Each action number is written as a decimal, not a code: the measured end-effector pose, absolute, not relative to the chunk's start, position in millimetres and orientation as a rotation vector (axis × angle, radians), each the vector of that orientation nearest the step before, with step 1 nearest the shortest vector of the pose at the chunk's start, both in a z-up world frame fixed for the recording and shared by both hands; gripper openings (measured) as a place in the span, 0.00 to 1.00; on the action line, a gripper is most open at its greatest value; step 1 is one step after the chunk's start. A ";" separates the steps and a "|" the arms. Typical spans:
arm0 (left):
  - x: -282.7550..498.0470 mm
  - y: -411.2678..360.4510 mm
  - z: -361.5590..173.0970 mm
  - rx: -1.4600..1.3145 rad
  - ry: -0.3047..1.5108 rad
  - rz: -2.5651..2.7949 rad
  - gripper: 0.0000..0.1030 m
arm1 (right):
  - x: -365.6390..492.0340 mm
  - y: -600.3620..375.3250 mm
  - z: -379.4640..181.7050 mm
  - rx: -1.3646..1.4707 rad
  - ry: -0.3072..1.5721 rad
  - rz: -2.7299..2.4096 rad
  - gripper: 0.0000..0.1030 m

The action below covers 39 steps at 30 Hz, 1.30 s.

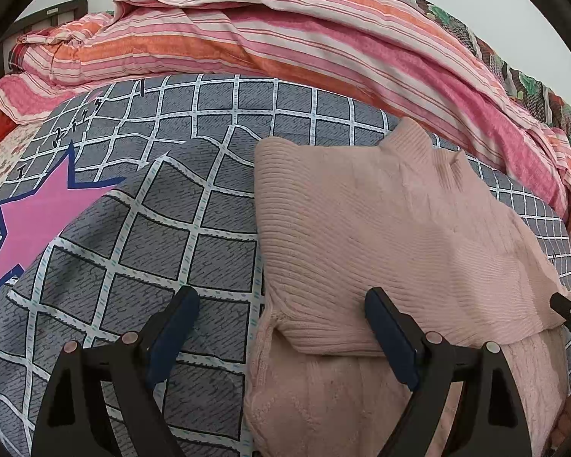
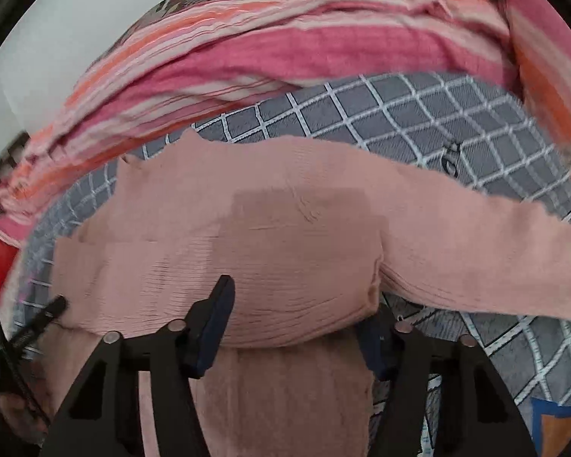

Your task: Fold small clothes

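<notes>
A pale pink ribbed sweater (image 1: 361, 228) lies folded over itself on the grey checked bed cover (image 1: 163, 236). My left gripper (image 1: 281, 297) stands wide open over the sweater's left edge, one finger above the cover and the other above the knit. In the right wrist view, which is blurred, the sweater (image 2: 285, 228) fills the middle and one sleeve runs off to the right. My right gripper (image 2: 302, 297) hangs over the near folded edge. Its left finger is in front of the fabric, its right finger at the fold's corner, and the pads do not visibly pinch.
A pink and orange striped quilt (image 1: 285, 38) is heaped along the far side of the bed. A pink star (image 1: 38, 213) is printed on the cover at the left. A dark headboard (image 1: 38, 19) stands at the far left. The right gripper's tip (image 1: 563, 304) shows at the sweater's right edge.
</notes>
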State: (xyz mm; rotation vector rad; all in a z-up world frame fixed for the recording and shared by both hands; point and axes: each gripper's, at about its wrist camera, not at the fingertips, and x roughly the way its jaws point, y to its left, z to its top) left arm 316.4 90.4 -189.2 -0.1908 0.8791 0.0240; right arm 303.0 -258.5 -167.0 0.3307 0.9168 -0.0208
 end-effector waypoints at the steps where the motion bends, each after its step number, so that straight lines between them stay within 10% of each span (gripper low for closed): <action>1: 316.4 90.9 -189.0 -0.194 0.878 0.021 0.86 | 302.2 -261.9 -166.6 0.340 0.917 -0.017 0.51; 4: 317.1 94.8 -187.9 -0.221 0.870 0.005 0.85 | 300.1 -272.5 -166.1 0.371 0.910 -0.003 0.43; 7: 322.1 100.4 -185.5 -0.261 0.854 -0.009 0.82 | 303.5 -275.6 -167.5 0.373 0.900 0.015 0.12; 18: 350.4 98.7 -185.1 -0.284 0.843 -0.048 0.14 | 311.2 -261.4 -155.9 0.330 0.839 0.095 0.09; 39: 323.2 107.8 -168.8 -0.228 0.763 0.024 0.26 | 287.8 -299.3 -155.2 0.246 0.872 -0.118 0.15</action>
